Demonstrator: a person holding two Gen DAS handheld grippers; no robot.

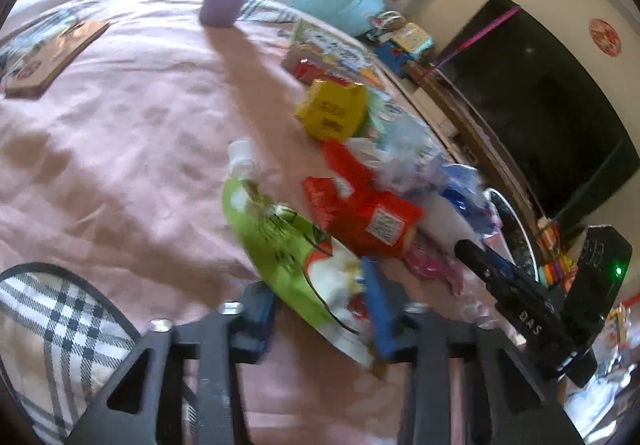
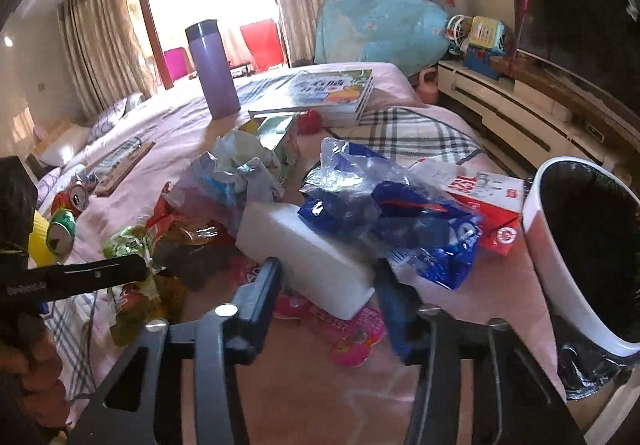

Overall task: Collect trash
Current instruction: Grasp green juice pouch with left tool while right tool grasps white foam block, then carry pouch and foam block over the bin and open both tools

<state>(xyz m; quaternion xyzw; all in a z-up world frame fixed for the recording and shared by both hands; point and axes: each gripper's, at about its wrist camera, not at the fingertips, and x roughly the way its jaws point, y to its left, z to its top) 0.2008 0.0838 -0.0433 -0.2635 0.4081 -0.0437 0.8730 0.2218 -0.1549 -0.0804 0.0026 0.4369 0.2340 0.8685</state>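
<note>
A pile of trash lies on the pink bedspread point(image 1: 120, 133). My left gripper point(image 1: 320, 321) is open; its blue fingers straddle the bottom of a green spouted pouch point(image 1: 280, 237), beside a red wrapper point(image 1: 360, 209) and a yellow carton point(image 1: 332, 113). My right gripper point(image 2: 328, 305) is open around the near end of a white foam block point(image 2: 304, 253). A blue plastic bag point(image 2: 400, 221) lies on the block and a pink wrapper point(image 2: 352, 329) under it. The white bin with a black liner point(image 2: 580, 253) stands at the right.
A purple flask point(image 2: 214, 69) and books point(image 2: 320, 93) stand further back on the bed. Crumpled paper point(image 2: 236, 169), a red and white box point(image 2: 492, 201) and cans point(image 2: 64, 229) lie around. A TV cabinet point(image 2: 520, 101) runs along the right.
</note>
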